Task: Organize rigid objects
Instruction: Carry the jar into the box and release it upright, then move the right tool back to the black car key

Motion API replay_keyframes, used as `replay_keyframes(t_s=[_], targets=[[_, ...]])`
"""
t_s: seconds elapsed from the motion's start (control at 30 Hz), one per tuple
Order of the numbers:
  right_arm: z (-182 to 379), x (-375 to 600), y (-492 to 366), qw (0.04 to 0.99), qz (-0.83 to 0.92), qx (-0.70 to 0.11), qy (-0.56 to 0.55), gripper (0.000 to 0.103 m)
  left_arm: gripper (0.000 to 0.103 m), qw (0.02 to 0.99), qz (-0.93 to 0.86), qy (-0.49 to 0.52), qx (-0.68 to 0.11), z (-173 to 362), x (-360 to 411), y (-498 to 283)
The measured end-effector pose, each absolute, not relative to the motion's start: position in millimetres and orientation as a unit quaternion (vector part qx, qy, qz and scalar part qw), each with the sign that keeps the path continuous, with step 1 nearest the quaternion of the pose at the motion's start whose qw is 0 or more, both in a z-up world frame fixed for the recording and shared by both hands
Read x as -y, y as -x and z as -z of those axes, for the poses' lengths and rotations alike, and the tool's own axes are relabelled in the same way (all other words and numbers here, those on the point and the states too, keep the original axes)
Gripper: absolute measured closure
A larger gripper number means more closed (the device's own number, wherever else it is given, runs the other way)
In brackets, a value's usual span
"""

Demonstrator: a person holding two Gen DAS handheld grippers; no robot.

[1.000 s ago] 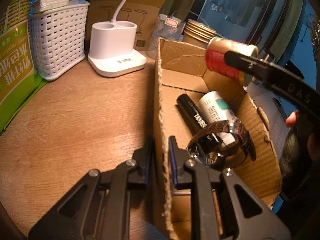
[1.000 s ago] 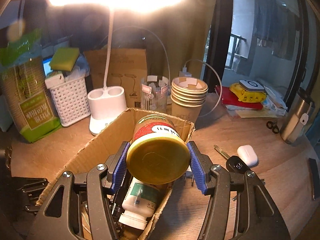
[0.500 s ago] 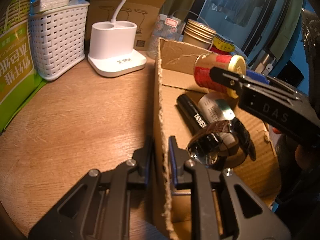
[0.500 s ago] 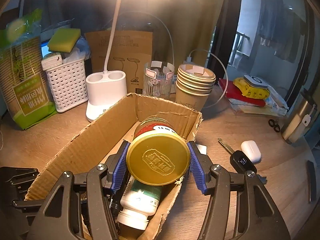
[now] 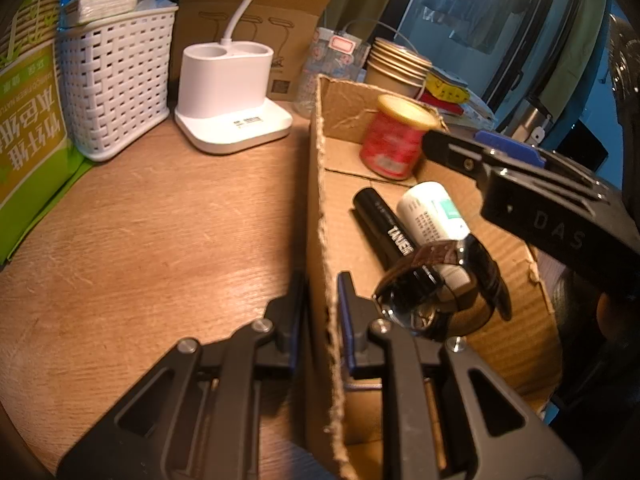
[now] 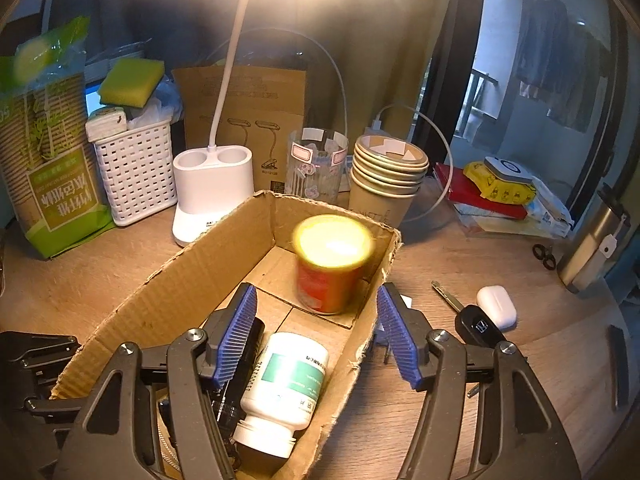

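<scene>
- Left gripper [image 5: 322, 304] is clamped shut on the cardboard box's [image 5: 320, 208] side wall.
- Right gripper [image 6: 316, 336] is opening, nothing between its pads; the red tin [image 6: 330, 268] stands in the box at its twelve o'clock.

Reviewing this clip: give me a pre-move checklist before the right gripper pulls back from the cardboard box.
1. Red can with gold lid inside brown cardboard box, upright: ok.
2. Right gripper jaws opening, clear of the can: ok.
3. Left gripper clamped on the box wall: ok.
4. White pill bottle and black tube lie in the box: ok.
5. Can settled: cannot tell, blurred.
</scene>
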State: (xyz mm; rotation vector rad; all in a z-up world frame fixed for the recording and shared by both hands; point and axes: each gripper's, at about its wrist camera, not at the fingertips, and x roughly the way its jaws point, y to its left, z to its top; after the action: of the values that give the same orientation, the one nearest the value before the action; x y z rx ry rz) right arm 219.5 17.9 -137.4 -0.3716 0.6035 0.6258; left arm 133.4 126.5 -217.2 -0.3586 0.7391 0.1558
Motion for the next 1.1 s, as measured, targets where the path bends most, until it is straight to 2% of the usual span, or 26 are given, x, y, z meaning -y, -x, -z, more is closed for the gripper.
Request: replay_keyframes(t_s=[0.73, 1.1], targets=[[119, 41, -233, 0.919, -0.257, -0.275, 0.121, 0.037, 0.086, 0.914, -0.076, 0.174, -0.359, 217, -127, -133], [128, 86, -258, 0.931, -0.204, -0.290, 0.091, 0.037, 0.086, 0.914, -0.076, 0.174, -0.359, 217, -127, -133]])
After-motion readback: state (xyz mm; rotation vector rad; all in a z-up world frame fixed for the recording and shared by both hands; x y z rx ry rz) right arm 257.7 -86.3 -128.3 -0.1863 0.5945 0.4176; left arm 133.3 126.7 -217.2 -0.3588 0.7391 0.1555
